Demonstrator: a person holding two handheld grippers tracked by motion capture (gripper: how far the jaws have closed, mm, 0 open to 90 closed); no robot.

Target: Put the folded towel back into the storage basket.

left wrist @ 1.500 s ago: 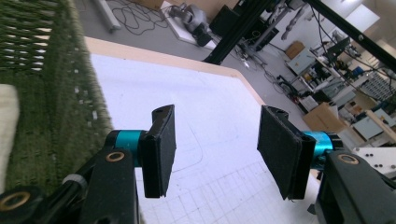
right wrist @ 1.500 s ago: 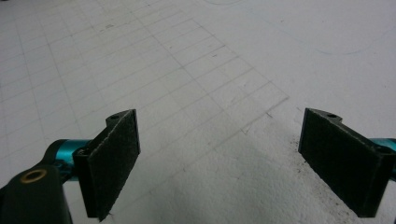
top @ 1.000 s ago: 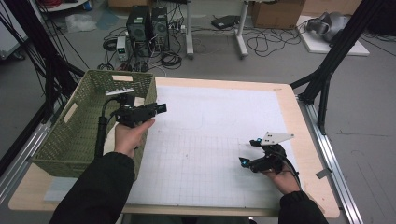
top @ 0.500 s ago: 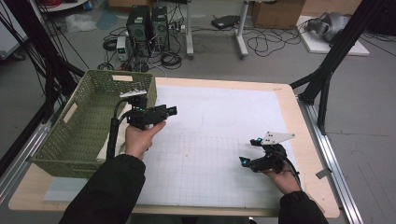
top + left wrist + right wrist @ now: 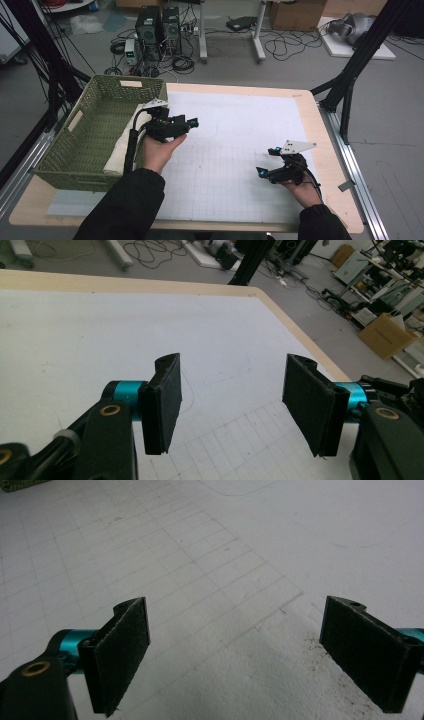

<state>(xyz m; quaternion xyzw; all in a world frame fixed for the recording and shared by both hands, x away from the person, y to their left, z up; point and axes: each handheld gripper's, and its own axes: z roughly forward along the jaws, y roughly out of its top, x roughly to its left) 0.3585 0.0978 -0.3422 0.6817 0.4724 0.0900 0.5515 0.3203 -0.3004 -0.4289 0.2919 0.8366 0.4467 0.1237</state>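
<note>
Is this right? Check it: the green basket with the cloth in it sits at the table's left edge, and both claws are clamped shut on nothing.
Not quite. The green basket with the cloth does sit at the table's left edge, but the claws are open, not shut. The left gripper view shows the left claw with its pads wide apart, and the right gripper view shows the same of the right claw.

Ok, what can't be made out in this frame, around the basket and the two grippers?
- High view: the cloth in the green basket is partly hidden by the left gripper, its cable and the hand; how far it extends cannot be told.
- High view: the basket floor behind the near wall is hidden.
- Right gripper view: the basket is cut off at the top left corner.
- High view: the right gripper jaws are too small to judge.
</note>
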